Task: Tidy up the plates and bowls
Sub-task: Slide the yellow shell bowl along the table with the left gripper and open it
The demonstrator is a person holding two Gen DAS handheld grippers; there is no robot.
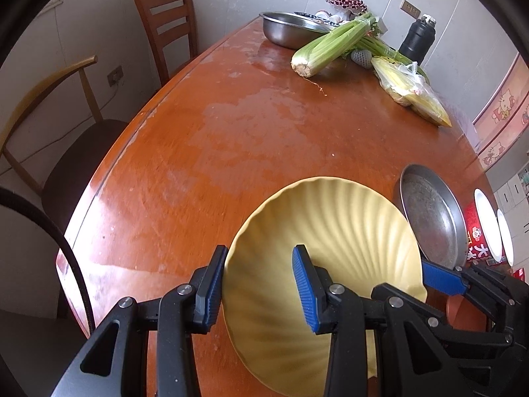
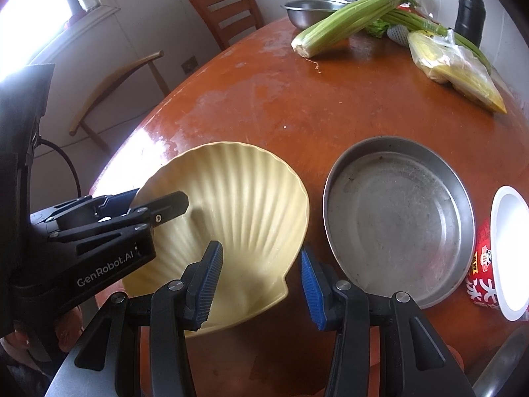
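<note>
Left hand-held gripper (image 1: 258, 284): clenched on the left rim of the shell plate (image 2: 231, 205).
Right hand-held gripper (image 2: 261, 287): straddles the right rim; clamped or not, I cannot tell.
Shell plate: tilted above the counter (image 1: 198, 132), just beside the metal plate (image 2: 400, 218).
Progress: stacking not yet done; steel bowl (image 1: 287, 29) far away.

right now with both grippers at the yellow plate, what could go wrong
1. The left gripper seems to pinch only the rim of the plate, which looks tilted; it could slip out.
2. The pan sits close beside the plate, so a swing that way may knock it.
</note>
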